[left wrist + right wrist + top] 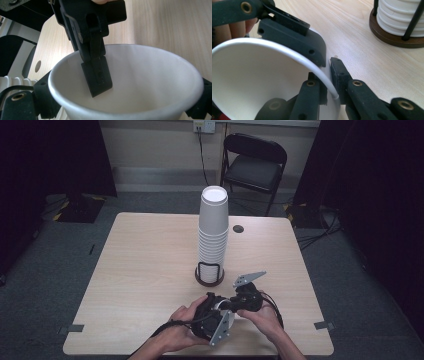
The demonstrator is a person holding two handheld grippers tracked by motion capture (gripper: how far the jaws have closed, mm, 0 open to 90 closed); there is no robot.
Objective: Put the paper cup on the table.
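Two grippers share one white paper cup [220, 306] just above the table's [150, 265] near edge, and that is where your risk lies. Your right gripper [327, 82] pinches the cup's thin rim, one jaw inside and one outside; squeeze or twist there and the rim will likely crease or slip free. Your left gripper [212, 317] clamps the cup's body from outside, jaws pressed on opposite walls, so pulling the two apart unevenly could crush the cup or jerk it loose. Both hands sit low and close together, the left hand [182, 322] curled around its gripper from the left, the right hand [265, 317] coming in from the right, wrists nearly level. Farther out, the tall stack of cups [213, 232] stands upright in its wire holder [209, 275]; a careless swing forward could topple it.
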